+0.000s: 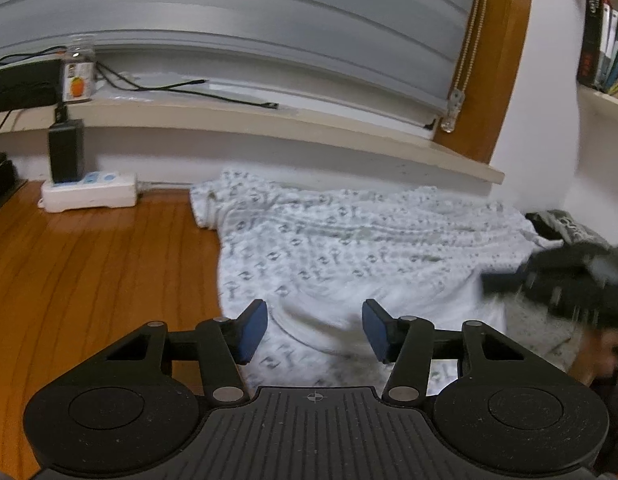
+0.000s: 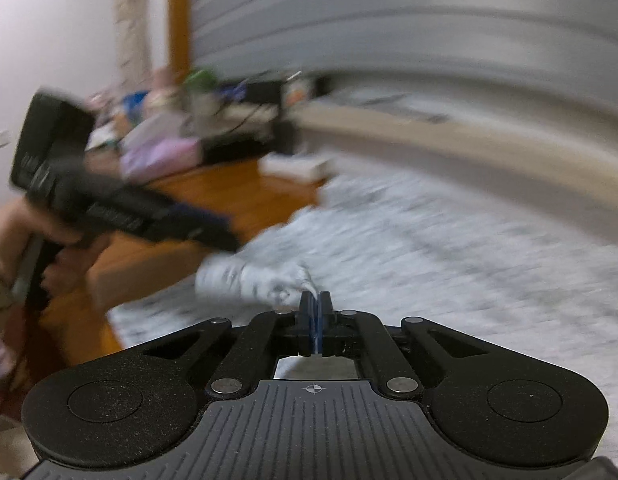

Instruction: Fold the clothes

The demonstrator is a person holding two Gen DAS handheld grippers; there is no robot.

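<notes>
My white patterned garment (image 1: 349, 248) lies spread on the wooden floor (image 1: 89, 264) against the wall below the sill. Right tongs (image 2: 316, 300) are clamped on a pinched fold; left tongs (image 1: 315, 330) stand apart above the cloth. The right view is heavily smeared.

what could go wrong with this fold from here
The right tool pinches only a thin edge of the white patterned shirt, so the fabric may slip out as it lifts. The left tool is open over the hem, gripping nothing, so only one side may rise and the fold could skew.
</notes>
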